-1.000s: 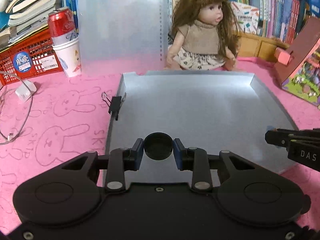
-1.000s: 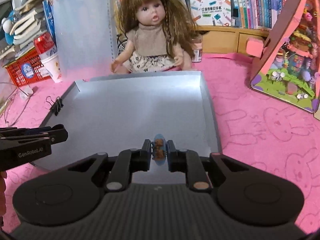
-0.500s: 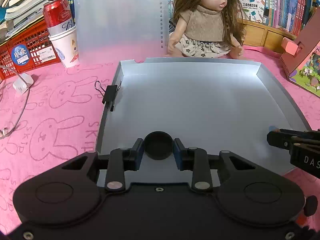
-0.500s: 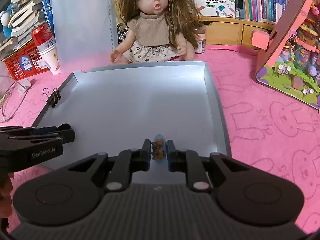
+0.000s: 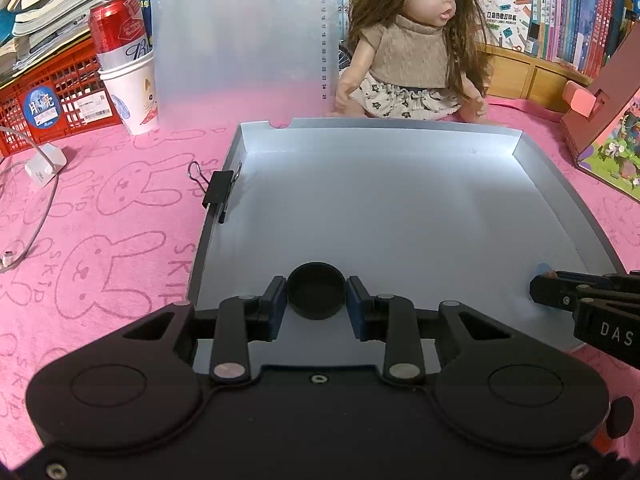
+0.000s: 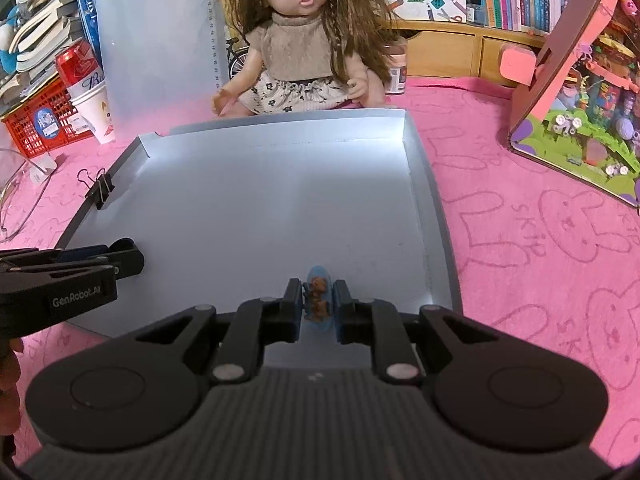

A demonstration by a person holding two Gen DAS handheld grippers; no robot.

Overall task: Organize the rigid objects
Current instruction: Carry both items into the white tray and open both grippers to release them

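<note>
A pink cloth (image 5: 120,216) printed with rabbits is spread under everything, and a shallow grey tray (image 5: 400,208) is laid on it directly ahead of both tools, its floor bare, likely kept clear as the drop spot for the sorted pieces. A doll (image 6: 304,48) is seated just beyond the tray's far rim, facing the tools; a frosted plastic sheet (image 5: 240,28) is propped upright beyond the far left corner. A red crate (image 5: 56,92), a paper cup (image 5: 132,96) and a red can (image 5: 116,28) standing in it are kept well off to the far left, clear of the work. A black binder clip (image 5: 218,196) is clamped on the tray's left rim, presumably to hold the folded wall up. The left gripper (image 5: 317,300) is clenched on a black round cap (image 5: 316,294), pads pressed on both its sides, held over the tray's near edge. The right gripper (image 6: 317,304) is closed tight on a small blue oval charm (image 6: 318,298) with a brown figure on it, gripped edge-on between the pads, near the tray's near right corner. Both pieces are carried low over the tray, so a set-down inside it is judged to be the step in hand; whether either piece touches the floor cannot be told.
</note>
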